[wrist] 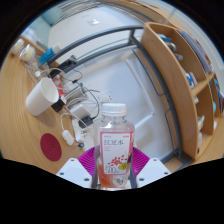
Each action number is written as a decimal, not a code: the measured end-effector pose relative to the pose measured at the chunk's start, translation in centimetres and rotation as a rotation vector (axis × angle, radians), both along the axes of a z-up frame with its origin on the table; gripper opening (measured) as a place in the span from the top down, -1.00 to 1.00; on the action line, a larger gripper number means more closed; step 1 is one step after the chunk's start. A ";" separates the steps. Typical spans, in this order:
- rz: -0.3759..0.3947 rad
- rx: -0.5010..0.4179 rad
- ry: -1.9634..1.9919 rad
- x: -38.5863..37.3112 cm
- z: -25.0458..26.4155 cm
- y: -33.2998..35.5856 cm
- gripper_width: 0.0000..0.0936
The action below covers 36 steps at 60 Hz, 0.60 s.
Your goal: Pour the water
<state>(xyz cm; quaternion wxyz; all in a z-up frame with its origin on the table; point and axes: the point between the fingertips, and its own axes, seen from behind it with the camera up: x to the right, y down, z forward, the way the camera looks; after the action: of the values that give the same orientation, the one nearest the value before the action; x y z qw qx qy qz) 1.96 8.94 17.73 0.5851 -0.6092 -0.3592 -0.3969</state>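
Note:
A clear plastic bottle (113, 140) with a white cap and a pink-red label sits between my fingers, with the magenta pads (88, 163) pressed against both sides of it. My gripper (112, 172) is shut on the bottle and holds it above the wooden table (25, 120). A white paper cup (41, 96) stands on the table beyond and to the left of the bottle, tilted in the view, its mouth showing.
A round magenta coaster (50, 147) lies on the table left of the fingers. Cables, a white plug (67, 135) and small items lie near the cup. A wooden shelf unit (185, 80) stands to the right. A grey floor and metal frame (100, 40) lie beyond.

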 end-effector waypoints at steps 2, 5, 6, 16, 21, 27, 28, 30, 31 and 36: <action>0.012 0.005 -0.076 -0.9 0.3 0.7 0.04; 0.019 0.009 -0.186 -2.0 0.6 1.6 0.03; 0.022 0.010 -0.218 -2.4 0.6 1.9 0.03; 0.064 0.039 -0.488 -6.3 1.3 3.7 0.03; 0.081 0.049 -0.597 -7.8 1.5 4.3 0.03; 0.094 0.068 -0.753 -9.4 1.6 4.7 0.04; 0.097 0.073 -0.780 -9.7 1.5 4.6 0.04; 0.105 0.086 -0.839 -10.2 1.4 4.6 0.04; 0.108 0.092 -0.868 -10.4 1.4 4.5 0.04; 0.122 0.119 -0.984 -11.8 1.2 4.3 0.04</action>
<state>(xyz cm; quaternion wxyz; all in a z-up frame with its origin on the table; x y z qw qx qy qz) -9.84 13.27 18.97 0.4020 -0.2932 -0.6045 -0.6221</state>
